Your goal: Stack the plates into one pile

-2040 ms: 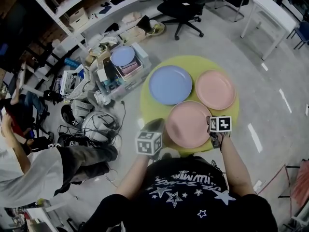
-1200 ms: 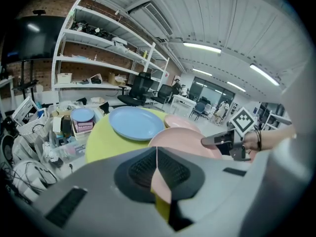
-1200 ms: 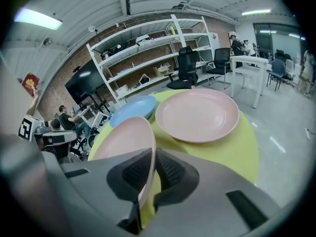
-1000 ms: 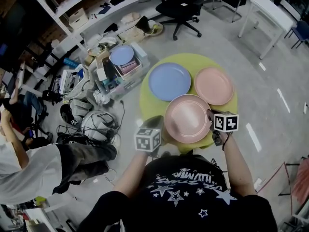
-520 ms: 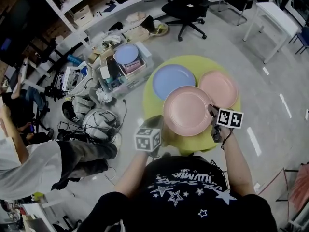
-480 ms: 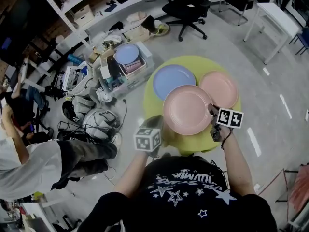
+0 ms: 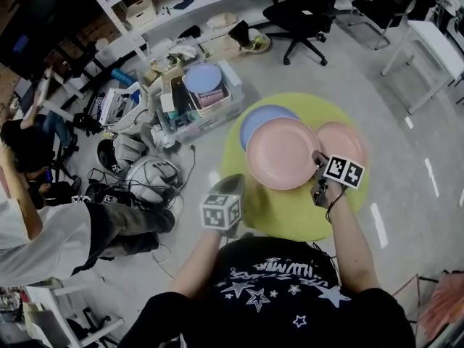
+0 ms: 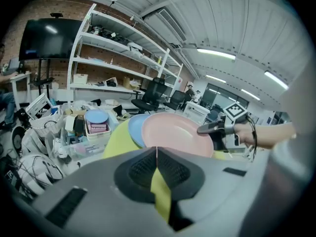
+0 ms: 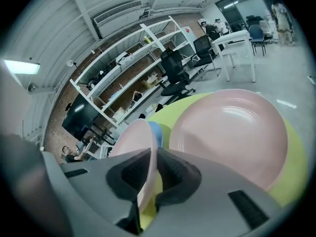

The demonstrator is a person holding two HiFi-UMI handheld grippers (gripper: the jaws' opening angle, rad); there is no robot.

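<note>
Right claw [image 7: 317,164] gripping pink plate [image 7: 281,153], now carried over blue plate [image 7: 258,117]

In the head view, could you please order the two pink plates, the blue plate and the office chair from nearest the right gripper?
1. Held pink plate, clamped in the right gripper.
2. Other pink plate, right side of the table.
3. Blue plate, left, partly covered.
4. Office chair, beyond the table.

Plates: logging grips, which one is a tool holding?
The near pink plate, rim pinched by the right tool; the far pink plate and blue plate lie on the table.
</note>
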